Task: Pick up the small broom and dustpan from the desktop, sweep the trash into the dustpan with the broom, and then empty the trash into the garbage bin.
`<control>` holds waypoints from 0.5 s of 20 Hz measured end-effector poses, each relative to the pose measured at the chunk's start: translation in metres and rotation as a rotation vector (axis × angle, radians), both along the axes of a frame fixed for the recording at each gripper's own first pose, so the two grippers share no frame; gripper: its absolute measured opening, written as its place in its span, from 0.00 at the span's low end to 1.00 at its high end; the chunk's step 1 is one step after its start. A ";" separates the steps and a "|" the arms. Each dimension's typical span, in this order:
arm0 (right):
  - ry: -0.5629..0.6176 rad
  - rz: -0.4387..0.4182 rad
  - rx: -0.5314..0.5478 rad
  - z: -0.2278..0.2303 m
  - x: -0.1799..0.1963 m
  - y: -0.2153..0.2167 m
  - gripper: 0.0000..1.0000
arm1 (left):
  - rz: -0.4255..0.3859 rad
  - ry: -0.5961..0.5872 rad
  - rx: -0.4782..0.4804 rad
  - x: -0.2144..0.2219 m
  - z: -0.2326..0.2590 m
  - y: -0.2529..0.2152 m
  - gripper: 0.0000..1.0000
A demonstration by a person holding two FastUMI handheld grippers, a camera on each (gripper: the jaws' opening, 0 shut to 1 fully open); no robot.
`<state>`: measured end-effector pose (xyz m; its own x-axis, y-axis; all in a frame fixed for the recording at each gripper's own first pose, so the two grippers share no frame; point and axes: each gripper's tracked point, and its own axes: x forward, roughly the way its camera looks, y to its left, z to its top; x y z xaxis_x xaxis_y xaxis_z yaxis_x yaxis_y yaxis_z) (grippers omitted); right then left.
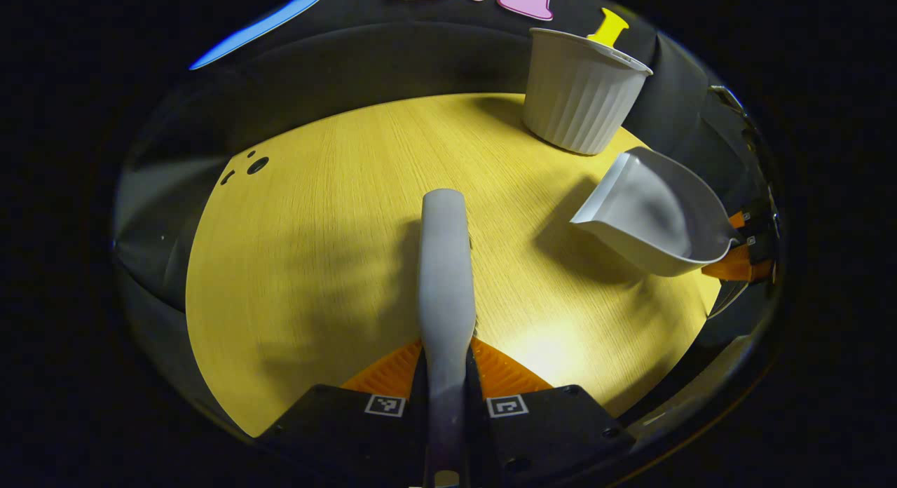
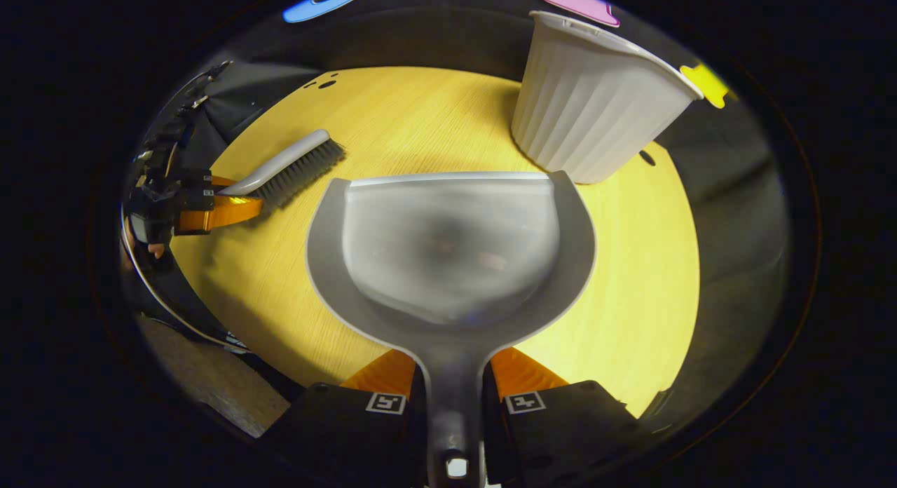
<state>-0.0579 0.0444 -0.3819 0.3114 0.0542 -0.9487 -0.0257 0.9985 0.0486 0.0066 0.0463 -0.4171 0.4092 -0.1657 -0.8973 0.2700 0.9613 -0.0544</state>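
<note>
My left gripper [image 1: 446, 362] is shut on the grey handle of the small broom [image 1: 444, 263], which points forward, low over the wooden desktop [image 1: 315, 263]. To its right the grey dustpan [image 1: 652, 214] hangs tilted above the desk, held at its handle by my right gripper [image 1: 736, 253]. In the right gripper view the dustpan [image 2: 448, 249] lies straight ahead, its handle clamped in my right gripper [image 2: 452, 372]. The broom [image 2: 287, 169], bristles down, sits at the left in the left gripper [image 2: 224, 200]. The white ribbed garbage bin [image 2: 596, 99] stands just beyond the pan's right front corner.
The bin [image 1: 581, 88] stands near the desk's far edge. Small dark holes [image 1: 256, 165] mark the desktop at the far left. The desk's rounded edge drops off to dark cloth on all sides. A hand shows behind the left gripper at the left edge of the right gripper view.
</note>
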 end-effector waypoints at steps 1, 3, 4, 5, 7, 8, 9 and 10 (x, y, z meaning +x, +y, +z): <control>0.002 -0.004 0.009 -0.007 0.004 0.002 0.36 | 0.006 0.001 0.005 0.000 -0.001 0.000 0.28; 0.004 0.003 -0.001 -0.021 0.007 0.004 0.36 | 0.016 -0.002 0.013 0.000 -0.002 0.000 0.28; 0.010 0.011 -0.008 -0.025 0.007 0.004 0.37 | 0.021 -0.001 0.018 0.001 -0.002 0.001 0.31; 0.012 0.018 -0.015 -0.030 0.008 0.004 0.37 | 0.026 0.000 0.025 0.001 -0.004 0.001 0.28; 0.016 0.031 -0.017 -0.034 0.007 0.005 0.37 | 0.026 0.011 0.035 0.000 -0.007 0.000 0.28; 0.018 0.034 -0.015 -0.035 0.007 0.007 0.37 | 0.024 0.007 0.037 0.002 -0.006 -0.001 0.28; 0.024 0.037 -0.013 -0.035 0.006 0.008 0.37 | 0.023 0.004 0.043 0.004 -0.006 0.000 0.29; 0.031 0.038 -0.009 -0.037 0.004 0.010 0.38 | 0.024 0.006 0.050 0.004 -0.006 0.000 0.32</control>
